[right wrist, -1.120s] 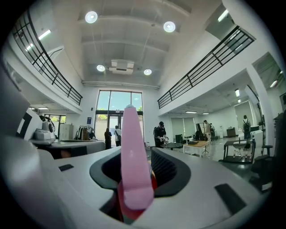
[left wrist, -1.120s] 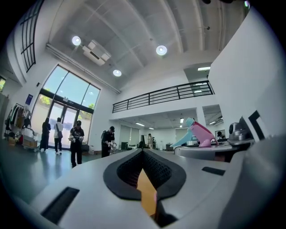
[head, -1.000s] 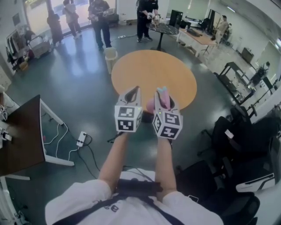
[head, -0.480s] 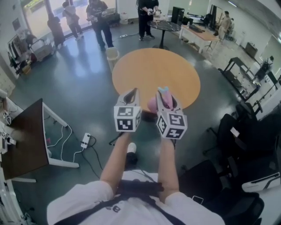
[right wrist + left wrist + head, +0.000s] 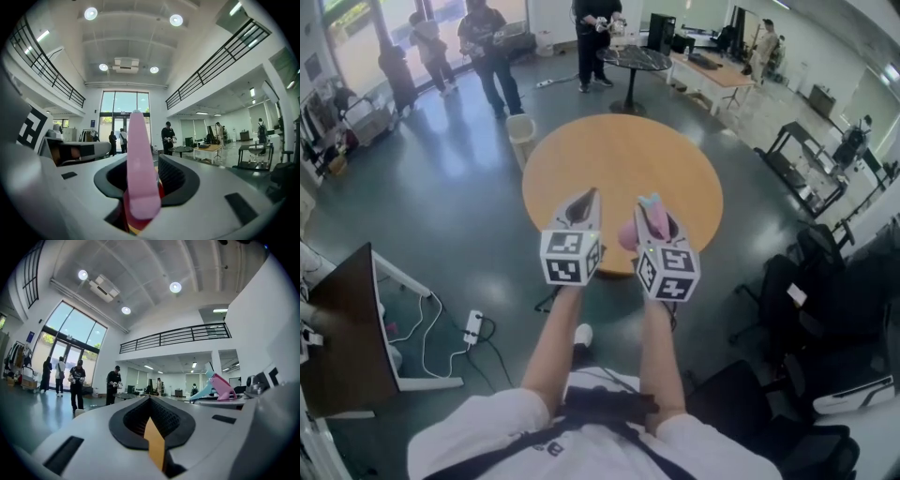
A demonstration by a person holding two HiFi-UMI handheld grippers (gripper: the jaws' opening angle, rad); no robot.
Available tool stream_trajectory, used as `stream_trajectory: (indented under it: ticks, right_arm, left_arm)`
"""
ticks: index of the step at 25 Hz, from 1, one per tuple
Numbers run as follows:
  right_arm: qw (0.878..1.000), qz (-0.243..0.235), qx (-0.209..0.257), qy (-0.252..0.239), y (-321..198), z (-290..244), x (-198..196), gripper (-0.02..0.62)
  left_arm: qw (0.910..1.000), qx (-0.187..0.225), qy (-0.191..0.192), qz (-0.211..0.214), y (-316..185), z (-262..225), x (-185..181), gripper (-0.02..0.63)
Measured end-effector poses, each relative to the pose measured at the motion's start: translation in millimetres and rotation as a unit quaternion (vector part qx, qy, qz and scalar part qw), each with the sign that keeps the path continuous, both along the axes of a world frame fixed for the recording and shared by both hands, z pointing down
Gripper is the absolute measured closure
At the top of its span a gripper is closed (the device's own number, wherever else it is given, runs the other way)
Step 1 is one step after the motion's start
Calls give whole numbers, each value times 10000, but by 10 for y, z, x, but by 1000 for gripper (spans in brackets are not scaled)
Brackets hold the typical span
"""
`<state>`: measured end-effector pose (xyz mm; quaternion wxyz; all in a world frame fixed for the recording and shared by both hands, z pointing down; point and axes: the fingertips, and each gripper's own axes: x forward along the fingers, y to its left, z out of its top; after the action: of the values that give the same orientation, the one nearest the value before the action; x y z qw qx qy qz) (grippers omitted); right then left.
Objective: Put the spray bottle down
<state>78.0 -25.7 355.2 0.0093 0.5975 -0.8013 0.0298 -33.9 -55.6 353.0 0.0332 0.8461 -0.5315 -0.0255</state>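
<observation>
My right gripper is shut on a pink spray bottle with a pale blue nozzle, and holds it level in the air. In the right gripper view the bottle's pink body stands upright between the jaws and fills the gap. The left gripper view shows the bottle's pink and blue head off to the right. My left gripper floats beside it, jaws together with nothing in them. Both grippers hang over the near edge of a round wooden table whose top is bare.
Several people stand at the far end near a dark round table. A pale waste bin sits left of the wooden table. A dark desk and a power strip lie at the left, black office chairs at the right.
Both grippers have travelled forward with the person toward the round table, which now lies under their tips. The right gripper still holds the bottle as before.
</observation>
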Motion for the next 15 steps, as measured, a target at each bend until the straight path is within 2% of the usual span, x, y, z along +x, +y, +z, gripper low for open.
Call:
stream_trajectory:
  ticks: [4, 7, 15]
  right_arm:
    - [9999, -72, 117, -14, -526, -101, -110, 416]
    - [9999, -90, 41, -23, -896, -87, -204, 416]
    - [9999, 149, 50, -49, -1763, -50, -281, 416]
  left_arm:
    - [9999, 97, -5, 56, -558, -157, -2, 604]
    - [9999, 129, -4, 86, -932, -189, -44, 604]
    - [9997, 207, 20, 114, -1773, -109, -191, 604]
